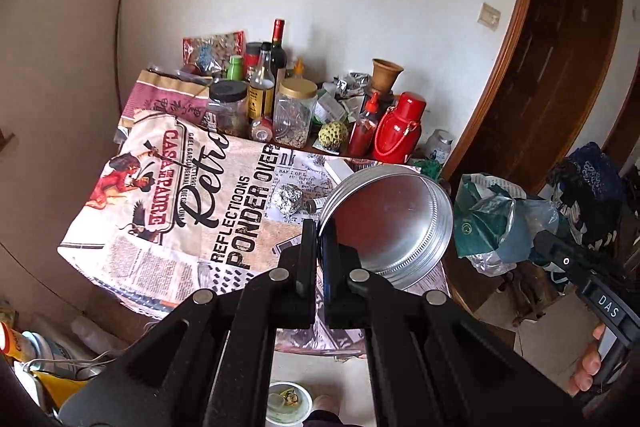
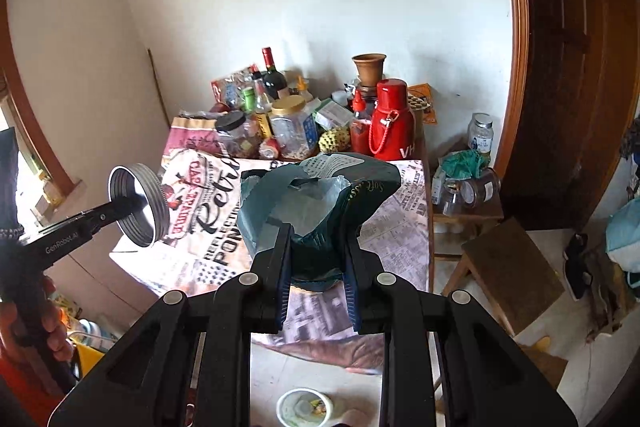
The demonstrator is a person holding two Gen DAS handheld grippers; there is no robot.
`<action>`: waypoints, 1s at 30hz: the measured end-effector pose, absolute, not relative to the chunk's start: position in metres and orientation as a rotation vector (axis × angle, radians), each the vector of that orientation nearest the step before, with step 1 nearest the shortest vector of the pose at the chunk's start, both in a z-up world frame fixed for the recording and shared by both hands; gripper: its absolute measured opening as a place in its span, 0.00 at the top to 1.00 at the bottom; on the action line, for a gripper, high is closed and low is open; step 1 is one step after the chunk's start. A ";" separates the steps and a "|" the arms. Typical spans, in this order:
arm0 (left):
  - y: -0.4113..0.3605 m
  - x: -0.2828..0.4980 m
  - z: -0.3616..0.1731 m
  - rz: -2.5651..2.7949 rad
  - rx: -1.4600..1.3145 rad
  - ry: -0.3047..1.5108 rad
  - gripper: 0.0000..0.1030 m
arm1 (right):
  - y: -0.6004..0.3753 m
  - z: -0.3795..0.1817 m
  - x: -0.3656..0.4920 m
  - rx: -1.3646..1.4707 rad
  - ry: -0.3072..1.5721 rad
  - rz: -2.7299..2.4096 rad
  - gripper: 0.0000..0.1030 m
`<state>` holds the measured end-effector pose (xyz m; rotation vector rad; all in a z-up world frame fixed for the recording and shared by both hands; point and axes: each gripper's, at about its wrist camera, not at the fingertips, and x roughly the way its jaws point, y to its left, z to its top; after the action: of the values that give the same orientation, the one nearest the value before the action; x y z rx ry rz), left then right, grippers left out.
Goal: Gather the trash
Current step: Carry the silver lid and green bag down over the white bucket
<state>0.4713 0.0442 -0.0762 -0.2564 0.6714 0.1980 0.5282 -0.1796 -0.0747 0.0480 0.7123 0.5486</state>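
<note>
A: What is the left hand-held gripper [image 1: 316,247] holding?
B: It is pinching the rim of a metal lid [image 1: 390,223], raised above the table [image 1: 168,227].
A: And the right hand-held gripper [image 2: 318,247]?
B: It is clamping a green plastic bag [image 2: 320,195] above the table.

Left tool [image 1: 318,251] pinching metal lid [image 1: 390,223], foil ball [image 1: 289,200]

The surface [image 1: 304,149] wears a newspaper-print cloth [image 1: 160,239]. A foil ball [image 1: 289,199] lies near its right edge; jars, bottles and a red flask [image 1: 400,129] crowd the far edge. A white bowl [image 2: 306,409] sits on the floor [image 2: 560,259].
</note>
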 end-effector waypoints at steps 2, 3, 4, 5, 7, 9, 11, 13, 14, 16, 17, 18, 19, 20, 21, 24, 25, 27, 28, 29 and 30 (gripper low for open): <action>0.044 0.456 -0.072 0.184 -0.252 0.663 1.00 | -0.177 -0.071 0.514 0.065 0.699 0.546 0.80; 0.044 0.448 -0.070 0.177 -0.246 0.656 1.00 | -0.175 -0.069 0.506 0.066 0.692 0.540 0.80; 0.044 0.440 -0.069 0.170 -0.238 0.652 1.00 | -0.172 -0.068 0.496 0.064 0.683 0.533 0.80; 0.045 0.430 -0.068 0.162 -0.231 0.649 1.00 | -0.170 -0.068 0.489 0.061 0.679 0.529 0.80; 0.047 0.411 -0.067 0.144 -0.221 0.647 1.00 | -0.163 -0.068 0.468 0.054 0.678 0.513 0.80; 0.051 0.389 -0.069 0.126 -0.217 0.655 1.00 | -0.155 -0.069 0.443 0.062 0.684 0.498 0.80; 0.056 0.365 -0.071 0.113 -0.204 0.666 1.00 | -0.147 -0.072 0.421 0.063 0.691 0.487 0.80; 0.061 0.342 -0.075 0.104 -0.191 0.677 1.00 | -0.142 -0.074 0.402 0.063 0.699 0.479 0.80; 0.064 0.330 -0.077 0.099 -0.186 0.685 1.00 | -0.139 -0.076 0.390 0.067 0.706 0.474 0.80; 0.069 0.308 -0.082 0.088 -0.186 0.696 1.00 | -0.136 -0.081 0.370 0.075 0.724 0.465 0.80; 0.071 0.297 -0.086 0.082 -0.185 0.703 1.00 | -0.134 -0.084 0.361 0.078 0.733 0.458 0.80; 0.072 0.288 -0.089 0.077 -0.186 0.708 1.00 | -0.132 -0.087 0.350 0.082 0.741 0.451 0.80; 0.073 0.279 -0.093 0.075 -0.184 0.718 1.00 | -0.131 -0.089 0.342 0.085 0.747 0.447 0.80; 0.074 0.270 -0.097 0.072 -0.182 0.728 1.00 | -0.129 -0.091 0.331 0.089 0.758 0.441 0.80; 0.074 0.262 -0.100 0.068 -0.183 0.738 1.00 | -0.128 -0.093 0.325 0.091 0.767 0.438 0.80; 0.073 0.241 -0.108 0.054 -0.185 0.769 1.00 | -0.127 -0.098 0.309 0.089 0.796 0.432 0.80; 0.071 0.234 -0.111 0.052 -0.182 0.779 1.00 | -0.127 -0.100 0.305 0.086 0.807 0.430 0.80; 0.071 0.224 -0.115 0.049 -0.182 0.793 1.00 | -0.126 -0.104 0.300 0.079 0.823 0.431 0.80; 0.070 0.221 -0.118 0.049 -0.183 0.800 1.00 | -0.126 -0.106 0.298 0.075 0.830 0.432 0.80; 0.070 0.217 -0.121 0.049 -0.185 0.807 1.00 | -0.126 -0.109 0.294 0.070 0.838 0.433 0.80; 0.069 0.215 -0.125 0.051 -0.188 0.818 1.00 | -0.127 -0.113 0.293 0.066 0.848 0.435 0.80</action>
<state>0.2150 0.0686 -0.1248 -0.1879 0.8178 0.0508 0.2933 -0.1265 -0.1125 0.0661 0.8485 0.4350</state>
